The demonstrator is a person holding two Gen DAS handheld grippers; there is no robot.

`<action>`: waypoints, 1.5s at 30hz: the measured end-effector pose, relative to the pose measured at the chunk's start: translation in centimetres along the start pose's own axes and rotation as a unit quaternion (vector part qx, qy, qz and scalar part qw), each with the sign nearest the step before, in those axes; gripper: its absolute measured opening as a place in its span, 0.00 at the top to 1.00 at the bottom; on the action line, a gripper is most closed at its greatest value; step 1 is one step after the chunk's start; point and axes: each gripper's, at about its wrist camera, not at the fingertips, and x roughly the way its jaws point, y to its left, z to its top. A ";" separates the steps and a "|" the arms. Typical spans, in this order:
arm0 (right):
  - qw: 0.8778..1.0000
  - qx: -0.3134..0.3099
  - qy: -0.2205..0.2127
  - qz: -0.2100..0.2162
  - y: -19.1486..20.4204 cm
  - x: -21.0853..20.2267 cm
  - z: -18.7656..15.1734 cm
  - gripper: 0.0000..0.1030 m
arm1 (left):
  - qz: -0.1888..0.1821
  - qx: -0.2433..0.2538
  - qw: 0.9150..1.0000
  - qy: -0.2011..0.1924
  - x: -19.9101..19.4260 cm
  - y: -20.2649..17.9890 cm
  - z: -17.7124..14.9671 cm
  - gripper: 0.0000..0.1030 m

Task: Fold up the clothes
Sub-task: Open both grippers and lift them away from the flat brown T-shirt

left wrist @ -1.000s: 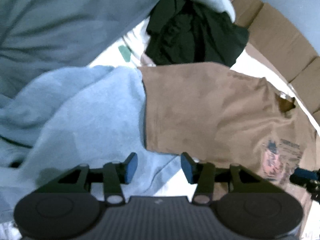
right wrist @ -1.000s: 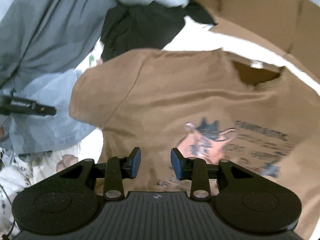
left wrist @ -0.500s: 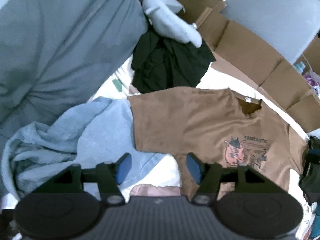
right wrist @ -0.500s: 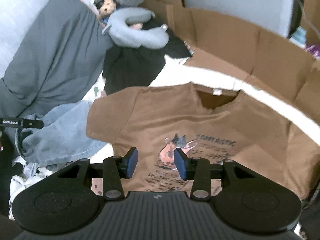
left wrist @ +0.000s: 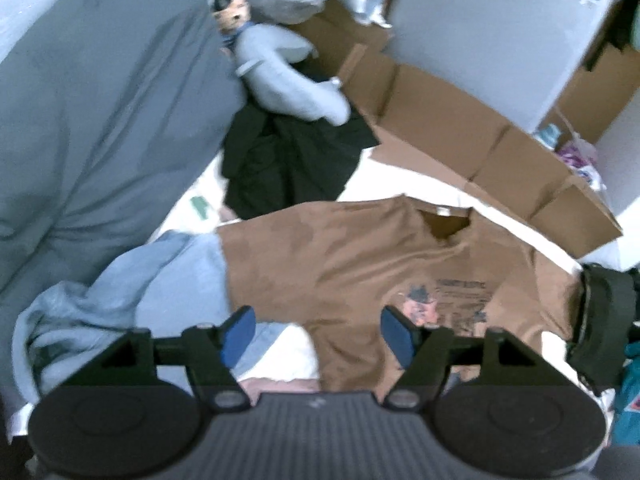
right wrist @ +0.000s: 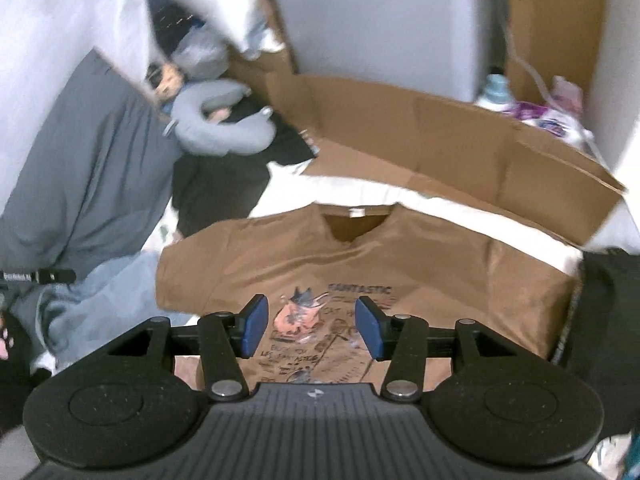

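Note:
A brown T-shirt (left wrist: 352, 256) (right wrist: 432, 264) with a printed picture on its chest lies spread flat on a white sheet, collar toward the cardboard. My left gripper (left wrist: 318, 334) hangs well above the shirt's left lower part, its jaws opening with nothing between them. My right gripper (right wrist: 308, 326) hovers high over the print, jaws also opening and empty. A light blue garment (left wrist: 120, 304) (right wrist: 100, 300) lies crumpled left of the shirt. A black garment (left wrist: 288, 160) (right wrist: 216, 184) is heaped behind it.
Flattened cardboard (left wrist: 460, 136) (right wrist: 440, 140) stands along the far side. A grey duvet (left wrist: 92, 112) (right wrist: 80, 184) rises on the left. A grey neck pillow (left wrist: 288, 84) (right wrist: 224, 124) and a doll lie at the back. Bottles (right wrist: 532, 108) stand at the far right, and a dark item (left wrist: 604, 320) lies by the shirt's right sleeve.
Both grippers have risen away from the shirt, so the whole shirt and the room behind now show. Both pairs of jaws have spread wider. The shirt lies as before.

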 end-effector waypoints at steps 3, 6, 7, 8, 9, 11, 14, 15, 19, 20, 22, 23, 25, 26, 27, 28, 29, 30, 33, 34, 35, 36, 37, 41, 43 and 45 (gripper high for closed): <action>0.999 0.022 -0.017 -0.016 -1.1 -2.4 -1.0 0.45 | -0.023 0.012 1.000 -0.004 0.2 -1.2 0.0 0.29; 0.998 0.041 -0.028 -0.039 -2.2 -4.3 -2.3 0.44 | -0.042 0.015 0.999 -0.012 0.5 -2.2 0.2 0.29; 0.997 0.050 -0.032 -0.044 -2.6 -4.9 -2.8 0.44 | -0.047 0.018 0.999 -0.014 0.6 -2.5 0.3 0.29; 0.996 0.058 -0.036 -0.049 -3.0 -5.4 -3.3 0.44 | -0.051 0.020 0.998 -0.016 0.7 -2.8 0.3 0.29; 0.996 0.068 -0.039 -0.052 -3.5 -5.8 -3.8 0.44 | -0.056 0.022 0.998 -0.017 0.8 -3.0 0.4 0.29; 0.993 0.088 -0.046 -0.059 -4.4 -6.5 -4.8 0.44 | -0.060 0.023 0.998 -0.017 0.8 -3.3 0.3 0.29; 0.992 0.090 -0.048 -0.072 -5.6 -7.4 -6.1 0.44 | -0.061 0.022 0.998 -0.012 1.4 -3.5 0.2 0.29; 0.992 0.089 -0.050 -0.077 -6.0 -7.6 -6.6 0.44 | -0.061 0.026 0.998 -0.008 1.8 -3.6 0.1 0.29; 0.990 0.101 -0.048 -0.084 -7.7 -7.6 -8.5 0.44 | -0.059 0.025 0.998 0.002 2.9 -3.7 -1.0 0.29; 0.990 0.105 -0.047 -0.085 -8.2 -7.6 -8.9 0.44 | -0.062 0.020 0.998 0.004 3.3 -3.5 -1.4 0.29; 0.989 0.114 -0.045 -0.087 -9.1 -7.4 -9.9 0.44 | -0.063 0.013 0.998 0.010 4.2 -3.3 -2.3 0.29; 0.988 0.121 -0.043 -0.088 -9.5 -7.0 -10.4 0.44 | -0.059 0.012 0.998 0.015 4.7 -3.2 -2.7 0.29; 0.986 0.135 -0.036 -0.089 -10.2 -5.9 -11.5 0.44 | -0.059 0.006 0.998 0.021 5.7 -2.9 -3.9 0.29; 0.985 0.141 -0.032 -0.090 -10.5 -5.2 -12.1 0.44 | -0.060 0.005 0.998 0.024 6.2 -2.8 -4.5 0.29; 0.984 0.151 -0.028 -0.091 -10.8 -4.6 -12.8 0.44 | -0.060 0.003 0.998 0.027 6.6 -2.7 -5.1 0.29; 0.983 0.162 -0.020 -0.089 -11.0 -3.7 -13.6 0.44 | -0.060 0.002 0.998 0.030 7.1 -2.6 -5.8 0.29; 0.981 0.173 -0.012 -0.087 -11.3 -2.8 -14.4 0.44 | -0.060 0.000 0.998 0.033 7.5 -2.4 -6.4 0.29; 0.980 0.180 -0.006 -0.086 -11.4 -2.0 -15.2 0.44 | -0.061 -0.001 0.997 0.038 8.1 -2.4 -7.1 0.29; 0.976 0.196 0.017 -0.091 -11.4 0.5 -17.6 0.44 | -0.061 0.001 0.997 0.054 9.6 -2.3 -9.2 0.29; 0.975 0.201 0.026 -0.094 -11.4 1.3 -18.5 0.44 | -0.059 0.003 0.996 0.059 10.0 -2.4 -9.8 0.29; 0.973 0.206 0.033 -0.099 -11.3 2.0 -19.1 0.44 | -0.059 0.005 0.996 0.063 10.4 -2.4 -10.5 0.29; 0.971 0.211 0.041 -0.103 -11.1 2.6 -19.8 0.44 | -0.059 0.006 0.996 0.067 10.8 -2.3 -11.1 0.29; 0.969 0.219 0.049 -0.104 -11.0 3.3 -20.4 0.44 | -0.059 0.007 0.996 0.072 11.2 -2.3 -11.8 0.29; 0.965 0.231 0.068 -0.101 -10.3 5.3 -22.7 0.44 | -0.055 0.002 0.994 0.090 12.6 -2.0 -14.3 0.29; 0.963 0.235 0.080 -0.109 -9.8 6.5 -23.8 0.44 | -0.054 -0.004 0.994 0.098 13.3 -1.8 -15.5 0.29; 0.960 0.235 0.093 -0.120 -9.4 7.5 -25.0 0.44 | -0.056 -0.013 0.993 0.107 14.1 -1.8 -16.6 0.30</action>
